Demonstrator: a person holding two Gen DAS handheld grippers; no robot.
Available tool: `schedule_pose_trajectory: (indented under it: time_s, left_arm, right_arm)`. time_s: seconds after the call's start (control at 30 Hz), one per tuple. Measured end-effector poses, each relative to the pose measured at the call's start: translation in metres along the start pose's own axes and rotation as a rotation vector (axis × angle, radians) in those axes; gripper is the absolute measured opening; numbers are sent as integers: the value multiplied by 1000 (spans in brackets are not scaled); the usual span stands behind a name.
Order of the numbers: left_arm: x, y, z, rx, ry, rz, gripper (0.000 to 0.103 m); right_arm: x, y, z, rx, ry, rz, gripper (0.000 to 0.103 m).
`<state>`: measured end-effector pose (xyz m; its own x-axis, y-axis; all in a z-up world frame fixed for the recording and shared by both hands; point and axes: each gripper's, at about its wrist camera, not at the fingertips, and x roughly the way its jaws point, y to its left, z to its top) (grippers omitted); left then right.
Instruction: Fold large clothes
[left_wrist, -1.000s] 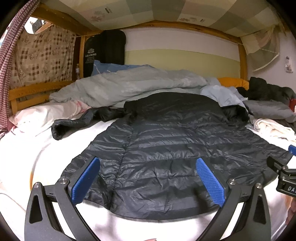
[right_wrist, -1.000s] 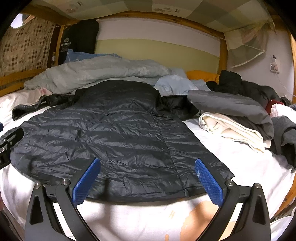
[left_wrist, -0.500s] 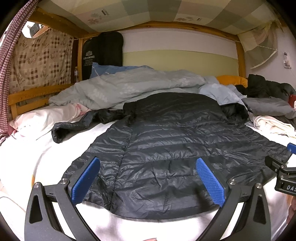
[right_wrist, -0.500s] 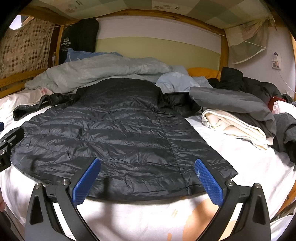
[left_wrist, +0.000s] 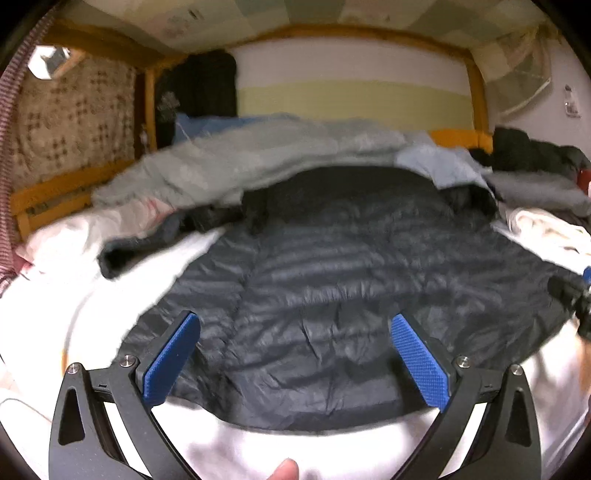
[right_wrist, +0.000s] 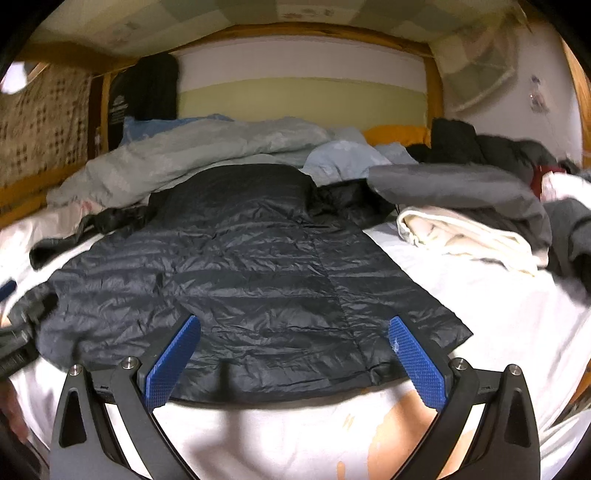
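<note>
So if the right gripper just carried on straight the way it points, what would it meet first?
Most likely the dark puffer jacket. The right gripper has its jaws open, framing the jacket's near hem on the white sheet; nothing lies between. Its height above the fabric is unclear.

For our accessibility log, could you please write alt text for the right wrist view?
A dark puffer jacket lies spread flat on a white bedsheet, its hem nearest the open right hand-held gripper, which holds nothing. Folded clothes sit to the right and a grey duvet behind.
</note>
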<state>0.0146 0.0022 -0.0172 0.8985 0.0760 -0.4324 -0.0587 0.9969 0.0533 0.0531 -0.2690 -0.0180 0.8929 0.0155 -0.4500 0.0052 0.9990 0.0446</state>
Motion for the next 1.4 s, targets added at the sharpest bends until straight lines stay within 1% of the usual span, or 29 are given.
schedule_pose_trajectory:
  time_s: [0.1, 0.17, 0.2, 0.27, 0.33, 0.43, 0.57, 0.67, 0.77, 0.83, 0.87, 0.93, 0.97, 1.03, 1.1, 1.17, 1.23, 1.27, 1.3, 1.33, 1.37, 1.4]
  left_arm:
    - [10, 5, -2, -32, 59, -15, 103]
    - [14, 6, -3, -23, 90, 22, 102]
    - [14, 5, -4, -14, 98, 34, 98]
    - [15, 6, -5, -11, 101, 38, 95]
    - [15, 6, -6, -14, 100, 43, 94]
    - [13, 7, -6, -6, 94, 64, 94]
    - [15, 19, -3, -44, 101, 77, 94]
    - [17, 34, 0, -73, 103, 113, 94]
    - [17, 57, 3, -138, 102, 150, 94]
    - [18, 70, 4, -179, 105, 156, 91]
    - [18, 76, 5, -189, 108, 158, 85]
    - [19, 83, 6, -190, 109, 174, 83]
    - [20, 86, 6, -195, 110, 181, 82]
    - [23, 92, 5, -219, 123, 187, 82]
    - [26, 98, 3, -245, 140, 189, 82]
    - [30, 104, 1, -272, 160, 190, 82]
    - [32, 109, -1, -298, 176, 183, 82]
    - [34, 111, -1, -312, 183, 178, 82]
    - [34, 113, -1, -321, 187, 175, 82]
    - [34, 115, -2, -327, 188, 174, 82]
    - [34, 118, -2, -342, 186, 174, 82]
    - [33, 122, -3, -355, 183, 176, 83]
  right_arm:
    - [4, -9, 1, -12, 39, -35, 103]
    - [3, -13, 1, -17, 46, -68, 103]
    - [4, -14, 1, -17, 53, -70, 103]
    - [6, -18, 1, -2, 74, -55, 103]
    - [10, -23, 0, 21, 96, -45, 103]
    - [13, -27, -2, 30, 105, -52, 103]
    - [17, -32, -4, 37, 112, -63, 103]
    - [20, -39, -6, 46, 124, -57, 103]
    - [20, -54, -5, 76, 119, -69, 102]
    - [20, -72, -4, 129, 110, -88, 102]
    - [20, -81, -4, 159, 109, -93, 102]
    - [20, -101, -4, 218, 111, -107, 100]
    - [20, -109, -4, 245, 113, -115, 97]
    - [23, -124, -7, 306, 133, -107, 84]
    - [30, -135, -11, 370, 167, -66, 77]
    - [37, -141, -16, 430, 203, -1, 70]
    - [43, -141, -21, 466, 225, 78, 54]
    - [43, -138, -21, 464, 224, 98, 50]
    - [43, -135, -20, 454, 215, 113, 36]
    - [43, -131, -19, 443, 208, 116, 19]
    - [42, -127, -18, 429, 197, 104, 13]
    - [40, -123, -15, 418, 182, 86, 11]
